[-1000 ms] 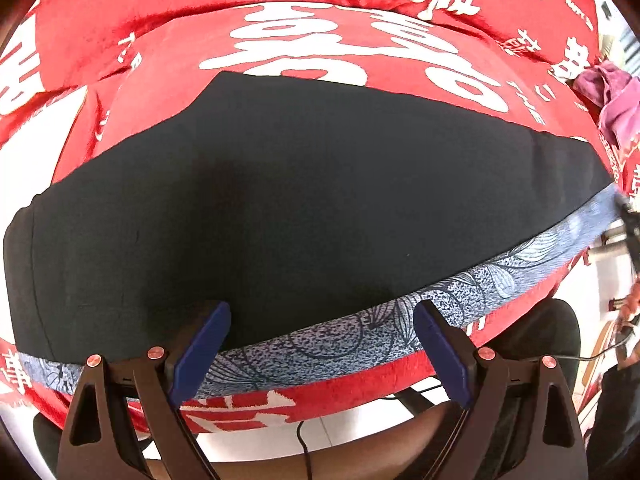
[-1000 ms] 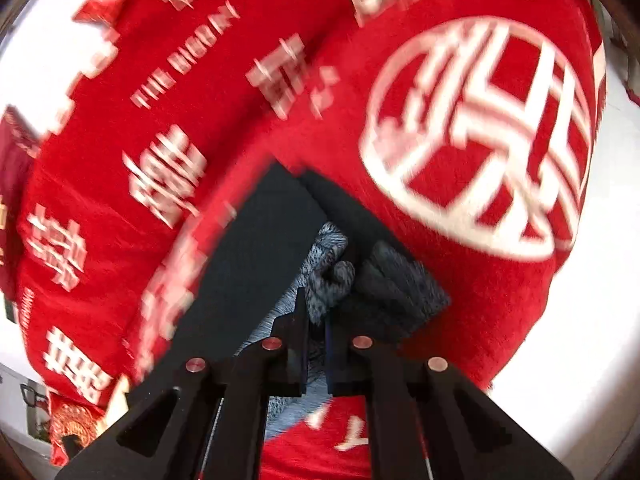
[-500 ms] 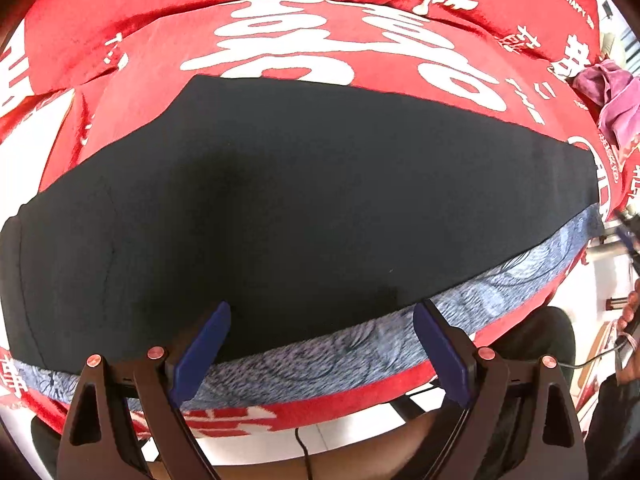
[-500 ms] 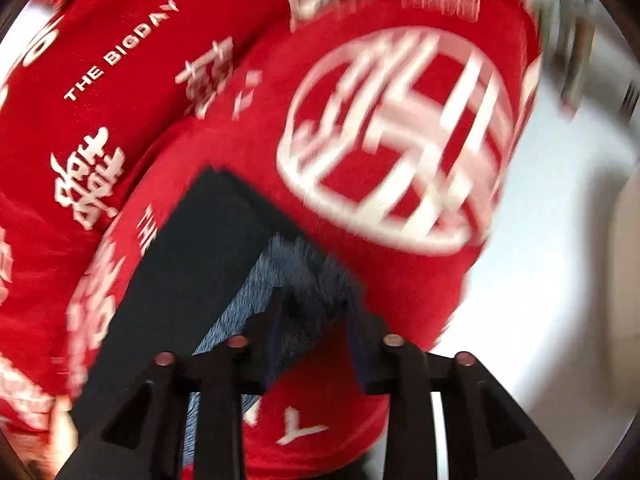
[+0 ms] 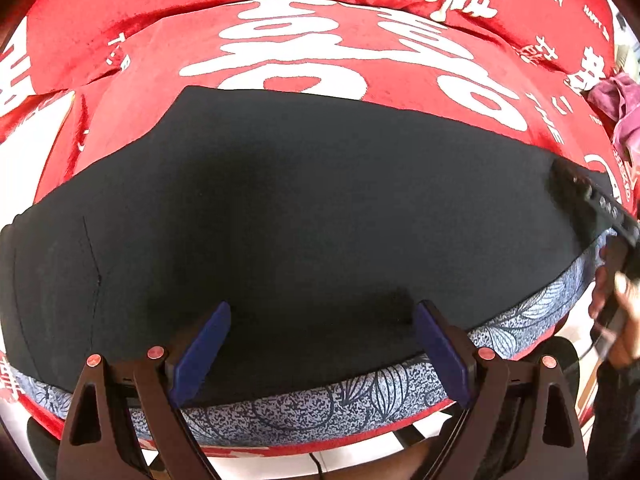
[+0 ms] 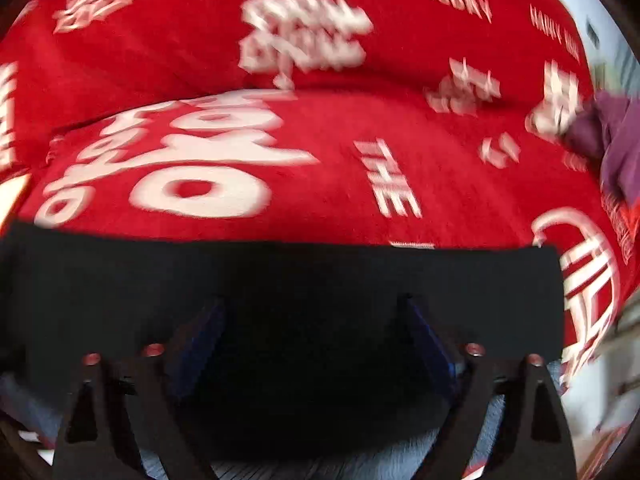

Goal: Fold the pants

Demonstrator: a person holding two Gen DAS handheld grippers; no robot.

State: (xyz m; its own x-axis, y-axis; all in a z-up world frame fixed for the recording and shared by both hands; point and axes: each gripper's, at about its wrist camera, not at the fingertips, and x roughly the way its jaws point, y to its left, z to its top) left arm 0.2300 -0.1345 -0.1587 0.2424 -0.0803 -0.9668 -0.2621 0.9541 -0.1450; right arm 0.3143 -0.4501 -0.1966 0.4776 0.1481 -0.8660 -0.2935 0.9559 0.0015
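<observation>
While spread flat on red blanket point(image 5: 280, 64), black pants point(image 5: 304, 216) under both tongs: left tongs point(image 5: 322, 346) wide open, empty; right tongs point(image 6: 312, 340) likewise gaping, blurred.

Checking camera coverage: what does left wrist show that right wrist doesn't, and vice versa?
Left wrist only: the patterned grey band along the pants' near edge, sharp, and the right gripper's body with the hand holding it. Right wrist only: the pants' far right corner, blurred. Both: black pants, red blanket, purple cloth, and each view's own gripper open, left gripper, right gripper.
</observation>
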